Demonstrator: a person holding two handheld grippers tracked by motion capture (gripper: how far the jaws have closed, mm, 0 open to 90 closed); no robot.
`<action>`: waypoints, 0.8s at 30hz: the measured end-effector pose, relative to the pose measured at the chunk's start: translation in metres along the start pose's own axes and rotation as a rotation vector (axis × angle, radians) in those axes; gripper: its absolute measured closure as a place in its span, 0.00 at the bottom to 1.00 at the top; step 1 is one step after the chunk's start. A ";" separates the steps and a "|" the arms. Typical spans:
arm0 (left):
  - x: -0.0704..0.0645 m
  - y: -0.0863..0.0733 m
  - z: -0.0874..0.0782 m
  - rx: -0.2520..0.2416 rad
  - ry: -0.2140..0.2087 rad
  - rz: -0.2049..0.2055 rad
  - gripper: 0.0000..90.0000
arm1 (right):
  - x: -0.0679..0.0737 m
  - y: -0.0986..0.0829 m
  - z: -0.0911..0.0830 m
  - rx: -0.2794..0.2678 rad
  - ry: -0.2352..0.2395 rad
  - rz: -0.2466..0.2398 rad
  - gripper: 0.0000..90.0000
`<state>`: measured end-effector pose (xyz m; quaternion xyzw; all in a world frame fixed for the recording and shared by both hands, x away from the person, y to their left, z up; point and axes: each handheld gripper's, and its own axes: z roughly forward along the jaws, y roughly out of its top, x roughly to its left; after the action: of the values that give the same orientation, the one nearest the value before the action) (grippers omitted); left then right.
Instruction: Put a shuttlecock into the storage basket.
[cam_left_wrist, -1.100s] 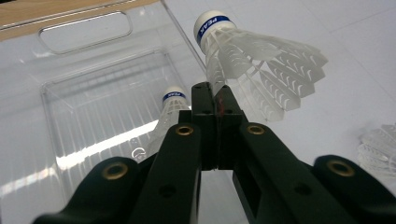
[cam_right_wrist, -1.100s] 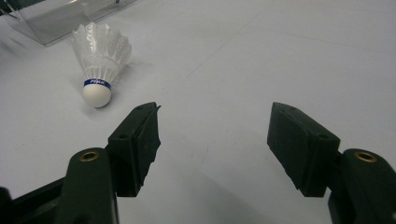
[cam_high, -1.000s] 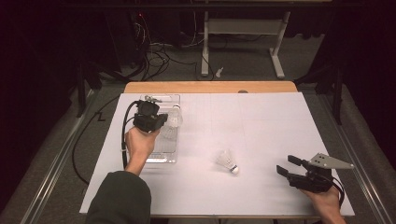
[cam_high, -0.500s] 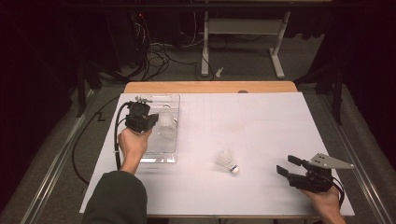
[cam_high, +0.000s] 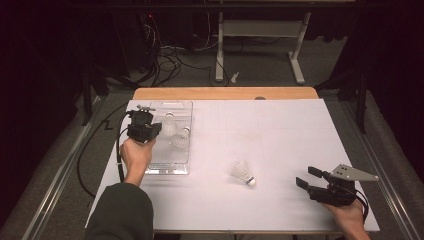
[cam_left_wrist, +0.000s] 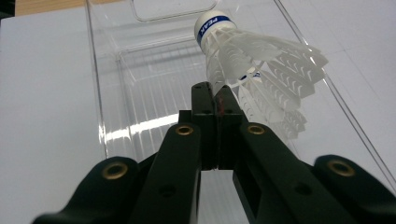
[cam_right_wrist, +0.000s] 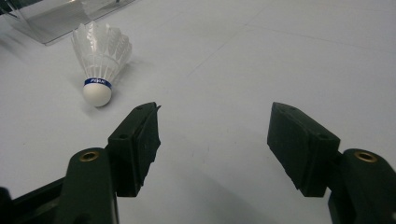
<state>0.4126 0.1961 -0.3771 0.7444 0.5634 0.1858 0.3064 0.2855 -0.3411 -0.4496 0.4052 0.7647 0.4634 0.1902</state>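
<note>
Our left gripper (cam_left_wrist: 215, 100) pinches a shuttlecock (cam_left_wrist: 252, 56) by its skirt edge, cork up, over the clear tray (cam_high: 165, 167) — positioned to drop it in. Right gripper (cam_right_wrist: 212, 140) sits wide open, facing the shuttle on the table (cam_right_wrist: 100, 56) — likely next.

second shuttlecock (cam_left_wrist: 275, 109): mostly hidden behind the held shuttlecock (cam_left_wrist: 247, 51)
tray (cam_left_wrist: 140, 70): near end cut off, claw arms in front
</note>
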 end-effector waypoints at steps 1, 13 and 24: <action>0.001 0.000 0.000 0.001 0.001 -0.003 1.00 | 0.000 0.000 0.000 0.000 0.000 0.001 0.38; 0.009 -0.003 0.007 0.021 0.030 -0.023 1.00 | 0.000 0.000 0.000 -0.001 0.001 0.004 0.38; 0.011 -0.003 0.012 0.034 0.042 -0.031 1.00 | 0.000 0.000 0.000 -0.002 0.001 0.003 0.38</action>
<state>0.4215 0.2045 -0.3885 0.7367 0.5841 0.1871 0.2849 0.2854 -0.3414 -0.4495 0.4058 0.7639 0.4646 0.1895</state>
